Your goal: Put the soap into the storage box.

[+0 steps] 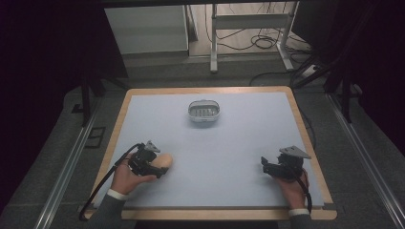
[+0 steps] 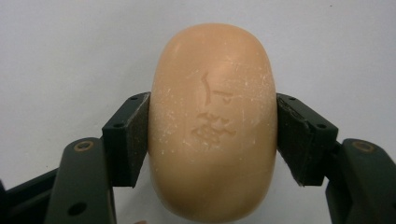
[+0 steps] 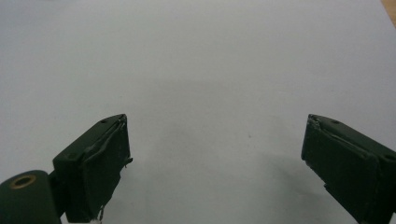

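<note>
Between left hand-held gripper (image 2: pixel 212 140) pads: smooth oval peach soap bar (image 2: pixel 212 121), embossed.

In the high view the soap (image 1: pixel 164 161) is half covered by the left gripper (image 1: pixel 160 169), so its near end is hidden (the jaws themselves are too small there to read). The contents of the soap dish (image 1: pixel 204 112) are too small to make out. In the left gripper view the bar's stamped mark is too worn to read. The right gripper (image 3: pixel 215 154) has both jaws cut off by the lower edge in its own view.
</note>
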A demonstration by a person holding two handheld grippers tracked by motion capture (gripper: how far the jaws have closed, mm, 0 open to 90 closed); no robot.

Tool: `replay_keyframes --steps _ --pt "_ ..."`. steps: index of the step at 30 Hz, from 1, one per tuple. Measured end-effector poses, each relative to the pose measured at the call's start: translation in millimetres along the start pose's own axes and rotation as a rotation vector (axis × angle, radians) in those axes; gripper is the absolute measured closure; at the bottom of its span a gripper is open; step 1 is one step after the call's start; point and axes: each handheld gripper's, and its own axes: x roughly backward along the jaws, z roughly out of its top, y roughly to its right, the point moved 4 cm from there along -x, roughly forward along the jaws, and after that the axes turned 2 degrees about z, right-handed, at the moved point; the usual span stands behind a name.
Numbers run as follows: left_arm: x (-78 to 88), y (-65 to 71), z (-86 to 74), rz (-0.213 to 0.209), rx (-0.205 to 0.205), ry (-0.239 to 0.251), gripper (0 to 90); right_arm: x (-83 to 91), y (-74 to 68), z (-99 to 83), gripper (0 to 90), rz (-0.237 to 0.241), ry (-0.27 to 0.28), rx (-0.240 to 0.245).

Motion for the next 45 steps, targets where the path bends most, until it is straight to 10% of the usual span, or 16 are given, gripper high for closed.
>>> replay_keyframes --steps 45 --pt "-1.2 -1.7 22.6 -0.021 -0.001 0.026 32.4 -0.1 0.1 0.0 8.0 -0.002 -0.004 0.000"
